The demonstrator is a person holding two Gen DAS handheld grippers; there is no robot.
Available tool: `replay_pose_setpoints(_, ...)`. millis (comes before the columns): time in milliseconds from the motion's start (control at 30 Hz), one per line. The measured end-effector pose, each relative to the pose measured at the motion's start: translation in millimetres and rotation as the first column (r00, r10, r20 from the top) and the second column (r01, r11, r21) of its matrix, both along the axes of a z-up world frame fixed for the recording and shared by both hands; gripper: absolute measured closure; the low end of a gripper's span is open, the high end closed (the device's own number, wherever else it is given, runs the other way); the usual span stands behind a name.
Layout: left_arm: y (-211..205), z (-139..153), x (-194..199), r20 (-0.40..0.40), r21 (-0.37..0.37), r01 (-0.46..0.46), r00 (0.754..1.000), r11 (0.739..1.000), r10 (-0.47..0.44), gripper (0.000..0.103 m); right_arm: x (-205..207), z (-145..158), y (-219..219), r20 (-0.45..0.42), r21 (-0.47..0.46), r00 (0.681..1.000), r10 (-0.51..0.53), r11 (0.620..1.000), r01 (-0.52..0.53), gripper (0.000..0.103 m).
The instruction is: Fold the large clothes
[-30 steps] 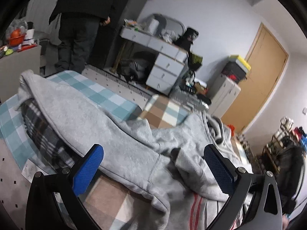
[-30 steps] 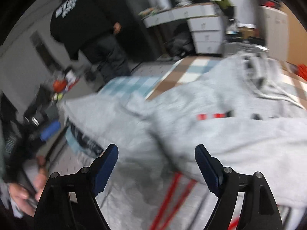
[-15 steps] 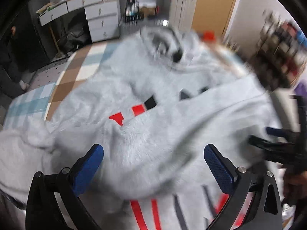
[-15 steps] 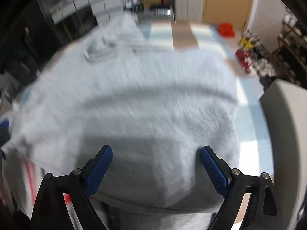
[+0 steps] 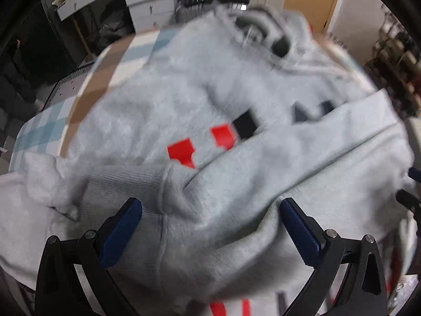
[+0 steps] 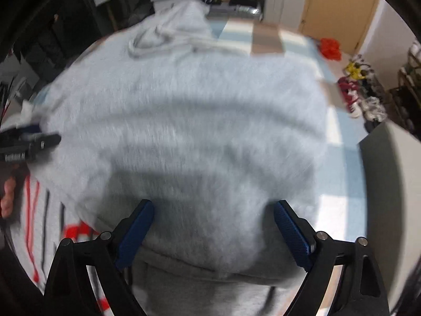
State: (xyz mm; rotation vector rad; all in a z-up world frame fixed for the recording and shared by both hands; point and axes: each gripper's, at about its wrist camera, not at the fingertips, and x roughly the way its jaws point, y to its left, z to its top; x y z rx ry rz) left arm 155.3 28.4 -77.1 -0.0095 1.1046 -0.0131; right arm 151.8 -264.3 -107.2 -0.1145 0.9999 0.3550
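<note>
A large grey hoodie point(image 5: 163, 110) with red and black squares on its chest lies spread over the bed. One sleeve is folded across the chest, and its ribbed cuff point(image 5: 123, 184) rests just ahead of my left gripper point(image 5: 209, 210). That gripper is open and points down over the hoodie's lower part, with cloth below its wide-set jaws. My right gripper point(image 6: 213, 208) is also open, close above the hoodie's point(image 6: 189, 110) plain grey side near the ribbed hem. The left gripper point(image 6: 31, 142) shows at the left edge of the right wrist view. The hood and drawstring point(image 6: 163, 39) lie at the far end.
Under the hoodie is a blue, brown and white checked bedspread point(image 6: 339, 137). Beyond the bed stand white drawers point(image 5: 150, 0) and a wooden door point(image 5: 310, 0). Shoes point(image 6: 365, 100) and a red item point(image 6: 330, 48) lie on the floor to the right. A striped cloth point(image 6: 39, 210) sits near the left.
Both views swung down from the room onto the hoodie, and both grippers came down close over it. The right jaws stand a little wider. In the last half second little moved.
</note>
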Motion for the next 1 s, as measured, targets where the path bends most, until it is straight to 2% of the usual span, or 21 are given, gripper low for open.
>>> replay_pose_setpoints(33,-2,11,-5,0.029,-0.008,0.015,0.999,1.000,-0.014,0.001,-2,12,1,0.025,0.049,1.000,0.006,0.999,-0.007,0.009)
replay_pose_setpoints(100,-9,27,-14,0.093,0.036,0.028,0.995,0.999,-0.031,0.001,-2,24,6,0.037,0.085,0.999,0.006,0.996,-0.009,0.009)
replay_pose_setpoints(167,-11,31,-19,0.122,0.095,0.028,0.992,0.995,-0.039,0.001,-1,23,18,0.028,0.070,0.999,0.024,0.997,-0.025,0.009)
replay_pose_setpoints(300,-2,1,-2,0.040,0.148,0.018,0.999,0.989,-0.024,0.001,4,-10,47,-0.037,-0.097,0.998,0.057,0.993,-0.061,0.009)
replay_pose_setpoints(367,3,-10,-2,0.011,0.141,0.001,1.000,0.990,-0.002,0.001,6,-30,48,-0.090,-0.135,0.995,0.049,0.989,-0.061,0.009)
replay_pose_setpoints(467,8,-23,2,-0.019,0.158,0.008,1.000,0.987,-0.005,0.001,4,-35,43,-0.086,-0.115,0.996,0.039,0.992,-0.048,0.005)
replay_pose_setpoints(600,9,-26,0,-0.017,0.142,0.011,1.000,0.990,-0.009,0.001,0,-36,41,-0.061,-0.119,0.997,0.050,0.991,-0.057,0.003)
replay_pose_setpoints(700,10,-20,-1,-0.028,0.143,0.001,1.000,0.990,0.003,0.001,2,-34,38,-0.088,-0.115,0.995,0.038,0.992,-0.048,0.003)
replay_pose_setpoints(767,4,-5,-13,0.018,0.170,0.020,1.000,0.985,-0.023,0.001,1,-23,32,-0.076,-0.096,0.997,0.005,0.995,-0.012,0.003)
replay_pose_setpoints(867,-2,12,-35,0.096,0.169,0.047,0.993,0.984,-0.064,0.001,-12,-4,23,-0.043,0.007,0.999,-0.026,1.000,0.027,0.003)
replay_pose_setpoints(933,-6,16,-45,0.098,0.162,0.057,0.992,0.985,-0.073,0.001,-20,-5,25,-0.064,0.023,0.998,-0.022,0.999,0.024,0.003)
replay_pose_setpoints(1000,-10,9,-44,0.069,0.156,0.066,0.995,0.986,-0.078,0.001,-25,-11,34,-0.069,-0.014,0.998,-0.007,1.000,0.006,0.003)
